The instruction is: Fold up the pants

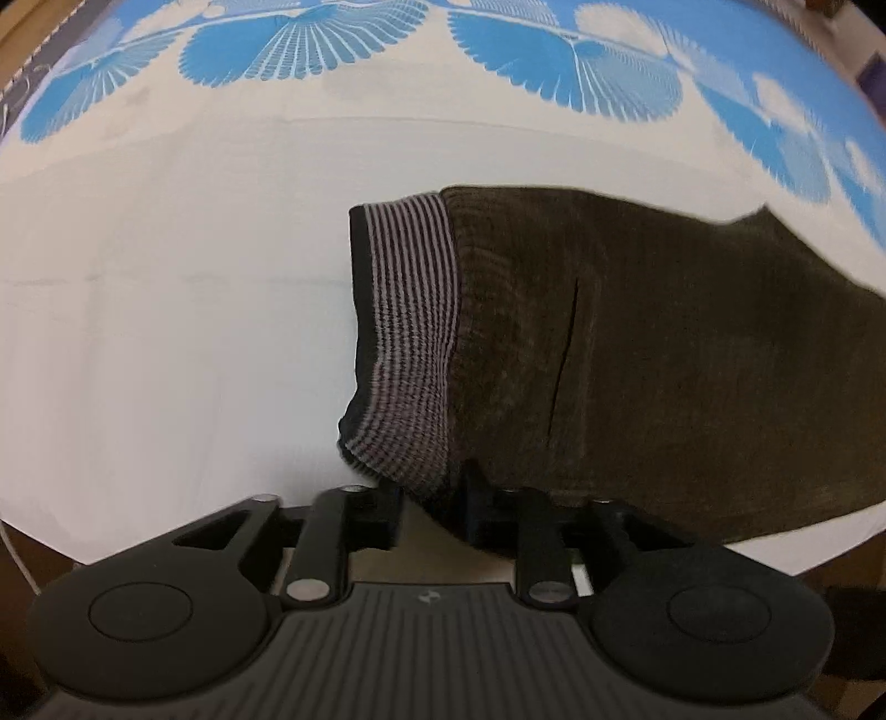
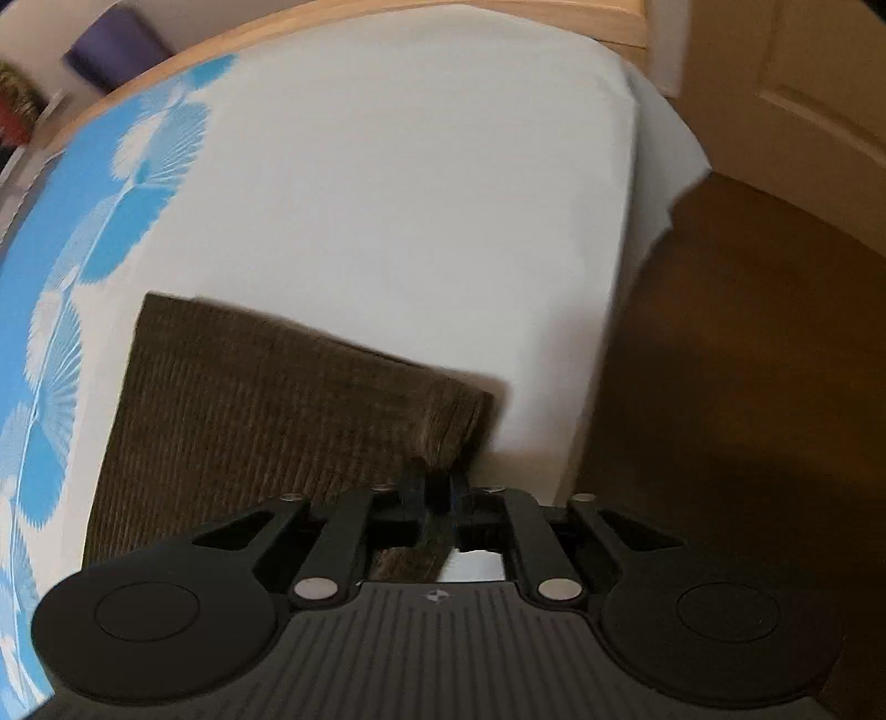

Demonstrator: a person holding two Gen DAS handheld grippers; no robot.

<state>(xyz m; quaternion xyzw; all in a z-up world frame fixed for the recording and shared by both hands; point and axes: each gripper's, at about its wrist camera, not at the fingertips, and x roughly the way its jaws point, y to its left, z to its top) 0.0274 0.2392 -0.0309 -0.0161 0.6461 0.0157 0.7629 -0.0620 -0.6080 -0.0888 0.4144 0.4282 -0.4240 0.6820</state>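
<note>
- White sheet [image 1: 166, 332] covers the bed, with a blue fan-print band [image 1: 332, 50] along its far side; wooden floor [image 2: 747, 360] shows past the bed's corner in the right view.
- Brown ribbed pants [image 1: 637, 343] lie flat on the sheet, folded into a broad rectangle.
- Striped grey-and-black waistband [image 1: 410, 343] forms the pants' left end in the left view.
- Left gripper [image 1: 432, 498] points down at the near waistband corner; its fingers stand apart with the cloth edge between them, not visibly pressed.
- Right gripper [image 2: 440, 493] sits at the pants' [image 2: 266, 410] near right corner, fingers narrowly parted, a fold of brown cloth between them; whether they pinch it I cannot tell.
</note>
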